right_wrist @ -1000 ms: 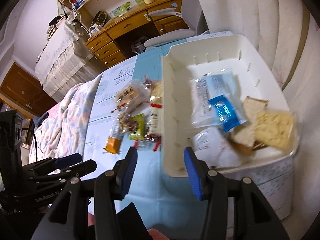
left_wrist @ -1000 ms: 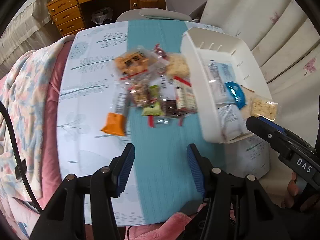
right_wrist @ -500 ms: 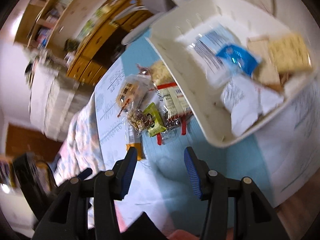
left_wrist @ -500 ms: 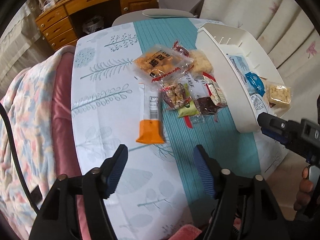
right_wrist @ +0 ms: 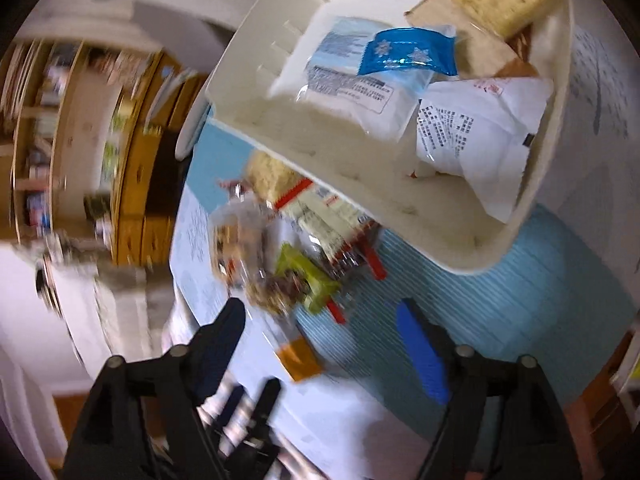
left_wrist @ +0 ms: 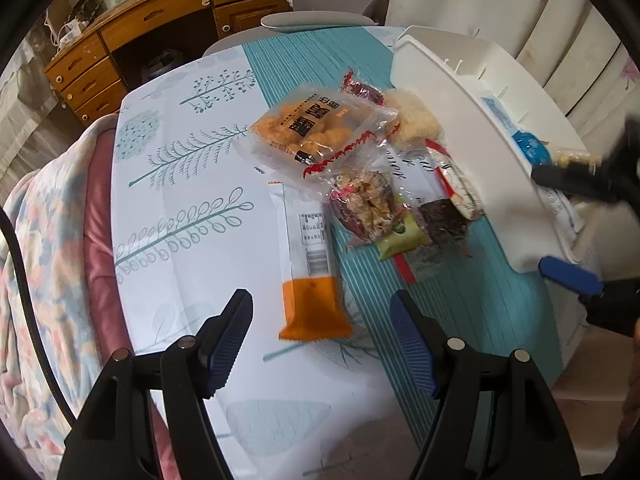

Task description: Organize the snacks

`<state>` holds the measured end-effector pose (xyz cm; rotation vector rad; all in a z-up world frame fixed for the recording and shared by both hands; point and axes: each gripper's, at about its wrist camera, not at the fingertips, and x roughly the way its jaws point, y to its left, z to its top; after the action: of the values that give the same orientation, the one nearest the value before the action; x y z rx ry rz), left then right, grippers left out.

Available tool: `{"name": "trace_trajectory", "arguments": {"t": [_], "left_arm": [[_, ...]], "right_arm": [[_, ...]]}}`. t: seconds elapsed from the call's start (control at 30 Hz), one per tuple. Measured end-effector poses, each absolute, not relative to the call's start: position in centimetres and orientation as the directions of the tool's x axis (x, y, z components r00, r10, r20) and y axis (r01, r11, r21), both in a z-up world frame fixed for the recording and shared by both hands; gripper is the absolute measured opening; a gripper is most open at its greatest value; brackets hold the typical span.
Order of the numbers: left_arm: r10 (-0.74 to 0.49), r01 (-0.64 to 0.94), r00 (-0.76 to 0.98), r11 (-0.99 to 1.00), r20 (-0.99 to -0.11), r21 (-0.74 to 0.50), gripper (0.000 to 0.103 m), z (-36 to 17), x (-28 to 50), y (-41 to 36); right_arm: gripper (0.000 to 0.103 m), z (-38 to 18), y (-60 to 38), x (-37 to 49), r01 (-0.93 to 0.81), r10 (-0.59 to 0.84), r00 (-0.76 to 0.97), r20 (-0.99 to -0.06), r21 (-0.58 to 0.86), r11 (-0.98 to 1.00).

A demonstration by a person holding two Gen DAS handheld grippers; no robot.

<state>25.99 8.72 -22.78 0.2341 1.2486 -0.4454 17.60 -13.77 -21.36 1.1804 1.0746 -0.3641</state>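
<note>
Both claws lower, opened wider; left claw over orange-ended packet

We saw a wooden desk with drawers behind the table, a grey chair beside it, and a floral quilt.

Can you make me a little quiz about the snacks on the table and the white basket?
1. True or false: the white basket already has snack packets in it.
2. Which snack lies nearest the left gripper? A) the orange and white bar packet B) the blue packet C) the green packet
3. Fill in: the right gripper has ____ between its fingers.

Key: 1 true. 2 A; it lies on the tablecloth, just ahead of the open fingers. 3 nothing; its jaws have just been opening.
</note>
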Motion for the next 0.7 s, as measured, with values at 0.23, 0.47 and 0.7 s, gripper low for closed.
{"name": "trace_trajectory", "arguments": {"t": [0.23,0.47,0.7], "left_arm": [[-0.175,0.473,0.238,0.88,-0.955,-0.043,0.07,-25.2,26.8,8.1],[-0.169,0.49,0.223,0.871,-0.96,-0.039,0.07,-26.5,27.3,7.5],[-0.156,0.5,0.196,0.865,-0.968,-0.038,0.07,-27.6,27.9,6.9]], "right_arm": [[0.079,-23.4,-14.0,20.5,0.796,0.273,0.469,-0.84,0.536,0.282],[0.079,-24.6,-14.2,22.3,0.853,0.177,0.42,-0.89,0.454,0.259],[0.079,-26.2,-14.0,25.0,0.871,0.136,0.358,-0.924,0.383,0.309]]}}
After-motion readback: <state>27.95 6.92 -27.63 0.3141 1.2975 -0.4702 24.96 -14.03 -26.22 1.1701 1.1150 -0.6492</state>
